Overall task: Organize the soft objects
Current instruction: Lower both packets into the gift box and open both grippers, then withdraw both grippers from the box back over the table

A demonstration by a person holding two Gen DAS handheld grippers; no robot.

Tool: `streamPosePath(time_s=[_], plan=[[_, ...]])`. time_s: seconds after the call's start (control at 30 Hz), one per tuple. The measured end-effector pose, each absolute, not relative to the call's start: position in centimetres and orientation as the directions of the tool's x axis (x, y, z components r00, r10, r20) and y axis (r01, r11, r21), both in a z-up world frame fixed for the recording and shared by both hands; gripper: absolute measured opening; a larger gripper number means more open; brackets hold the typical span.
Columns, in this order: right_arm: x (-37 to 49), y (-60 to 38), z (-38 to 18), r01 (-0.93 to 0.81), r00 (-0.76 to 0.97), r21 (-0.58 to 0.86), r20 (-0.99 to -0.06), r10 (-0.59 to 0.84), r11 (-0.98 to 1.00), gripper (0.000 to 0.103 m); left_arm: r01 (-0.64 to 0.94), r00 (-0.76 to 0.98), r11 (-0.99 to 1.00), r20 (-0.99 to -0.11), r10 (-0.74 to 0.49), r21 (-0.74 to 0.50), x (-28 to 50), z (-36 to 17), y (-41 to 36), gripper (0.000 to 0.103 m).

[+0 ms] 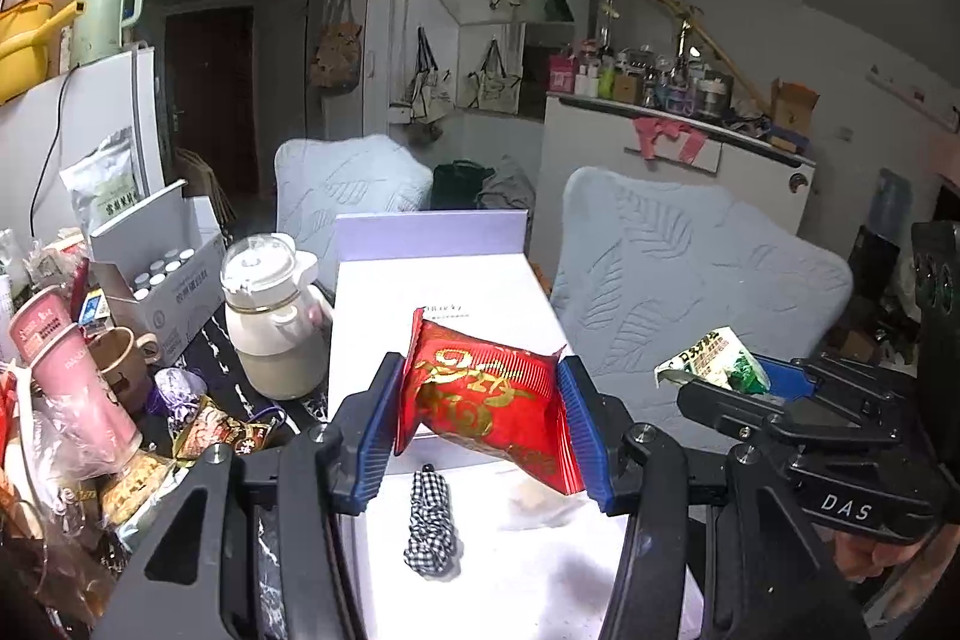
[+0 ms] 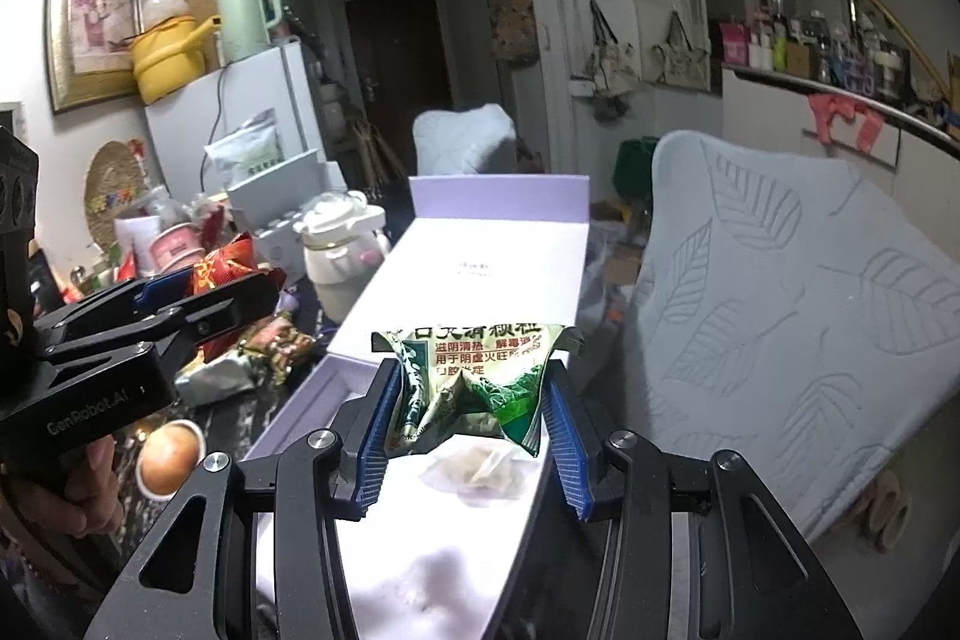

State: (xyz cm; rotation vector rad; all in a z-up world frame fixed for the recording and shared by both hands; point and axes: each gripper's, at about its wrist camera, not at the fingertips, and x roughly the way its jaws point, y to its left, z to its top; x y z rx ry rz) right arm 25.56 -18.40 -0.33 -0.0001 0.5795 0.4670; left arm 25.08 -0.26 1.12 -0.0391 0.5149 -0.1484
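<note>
My left gripper [image 1: 480, 424] is shut on a red packet with gold print [image 1: 486, 400] and holds it above the open white box [image 1: 444, 280]. My right gripper [image 2: 474, 430] is shut on a green and white packet with red lettering [image 2: 480, 376], also above the box [image 2: 480, 250]. Each gripper shows in the other's view, the right one [image 1: 720, 376] at the right, the left one [image 2: 198, 292] at the left. A black-and-white checked cloth [image 1: 429, 526] and a pale translucent wrapper [image 2: 474, 466] lie inside the box.
The table's left side is crowded: a cream kettle [image 1: 273, 316], pink cups [image 1: 72, 370], snack packets [image 1: 222, 436], a carton of bottles [image 1: 162, 274]. Two chairs with pale leaf-pattern covers [image 1: 690, 280] stand behind and right of the box. A fridge [image 1: 78, 130] stands far left.
</note>
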Motion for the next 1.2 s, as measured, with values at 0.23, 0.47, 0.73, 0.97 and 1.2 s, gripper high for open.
streamPosePath(time_s=[0.23, 0.47, 0.73, 0.97, 1.2], plan=[[28.5, -17.3, -2.0, -0.421, 0.711, 0.121, -0.572, 0.410, 0.899, 0.046, 0.111, 0.806, 0.992, -0.579, -0.128, -0.064, 28.3, -2.3, 0.0, 0.051], [31.1, -15.9, -4.4, -0.436, 0.651, 0.109, -0.647, 0.397, 0.893, 0.046, 0.088, 0.742, 0.995, -0.663, -0.099, -0.050, 30.4, -5.5, 0.2, 0.051], [33.6, -15.1, -6.2, -0.443, 0.566, 0.148, -0.718, 0.404, 0.884, 0.049, 0.063, 0.692, 0.996, -0.717, -0.083, -0.055, 31.8, -7.3, 1.0, 0.052], [34.2, -14.8, -6.7, -0.442, 0.530, 0.167, -0.744, 0.406, 0.882, 0.074, 0.055, 0.641, 0.998, -0.765, -0.069, -0.043, 32.8, -8.4, 1.0, 0.055], [33.3, -14.8, -6.0, -0.439, 0.555, 0.112, -0.746, 0.367, 0.891, 0.074, 0.043, 0.647, 0.999, -0.762, -0.036, -0.010, 32.1, -7.4, 0.6, 0.055]])
